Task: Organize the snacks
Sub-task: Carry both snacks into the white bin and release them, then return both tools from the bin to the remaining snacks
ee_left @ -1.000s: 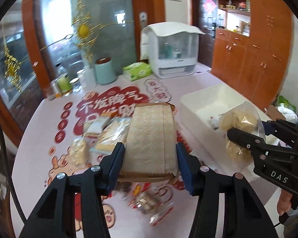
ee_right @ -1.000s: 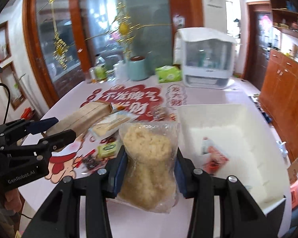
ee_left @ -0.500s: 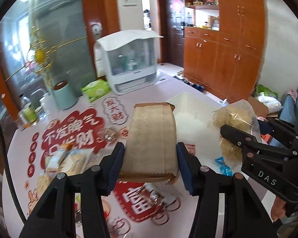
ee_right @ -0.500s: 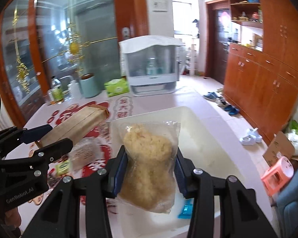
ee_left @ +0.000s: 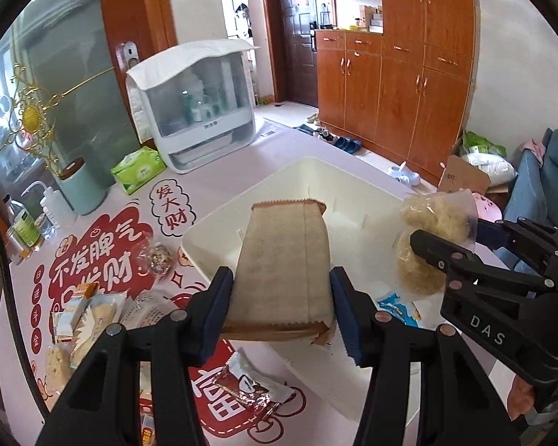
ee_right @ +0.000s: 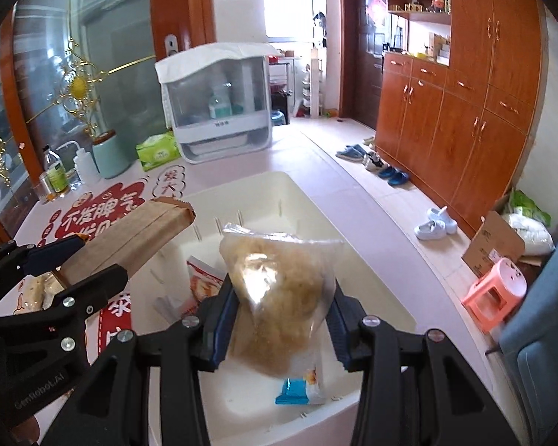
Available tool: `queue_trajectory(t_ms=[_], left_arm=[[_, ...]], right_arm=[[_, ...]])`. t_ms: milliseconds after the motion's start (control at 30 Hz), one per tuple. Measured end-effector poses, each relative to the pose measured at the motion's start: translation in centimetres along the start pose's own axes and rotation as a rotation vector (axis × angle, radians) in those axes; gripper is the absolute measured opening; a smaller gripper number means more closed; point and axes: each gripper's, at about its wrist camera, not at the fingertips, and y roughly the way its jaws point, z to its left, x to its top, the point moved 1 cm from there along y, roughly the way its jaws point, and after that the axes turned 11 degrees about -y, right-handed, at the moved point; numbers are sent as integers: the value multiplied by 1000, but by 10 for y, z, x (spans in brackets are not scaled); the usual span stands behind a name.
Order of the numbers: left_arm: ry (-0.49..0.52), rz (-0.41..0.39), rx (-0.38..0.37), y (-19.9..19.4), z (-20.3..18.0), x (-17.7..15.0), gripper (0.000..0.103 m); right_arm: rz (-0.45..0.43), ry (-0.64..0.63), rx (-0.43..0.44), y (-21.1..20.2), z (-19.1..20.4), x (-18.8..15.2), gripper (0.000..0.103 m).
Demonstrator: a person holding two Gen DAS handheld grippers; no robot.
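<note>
Left tool: pinched on a brown paper snack bag, pads pressed to both long sides, bag held flat and clear of the tabletop. Right tool: clamped on a clear bag of pale crumbly snack, bag upright between the pads.

Change noted: a second ago both bags were carried above the scattered snacks and the red printed mat; both are now brought over the white bin. The clear bag hangs above the bin's inside, the paper bag above its near-left rim.

In the bin: a blue-and-white packet and a red-and-white packet. Judged: transport nearly done, release into the bin next. Loose snacks remain on the mat.
</note>
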Motion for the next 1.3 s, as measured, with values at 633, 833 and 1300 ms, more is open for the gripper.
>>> queue_trajectory(t_ms=[633, 833, 1300], left_arm=[[-9, -33, 135, -13, 11, -14, 103], [-18, -36, 159, -24, 18, -20, 103], [-121, -32, 251, -61, 69, -55, 103]], right_arm=[[10, 47, -48, -6, -6, -9, 67], [10, 30, -16, -10, 4, -10, 67], [-14, -50, 77, -30, 44, -10, 67]])
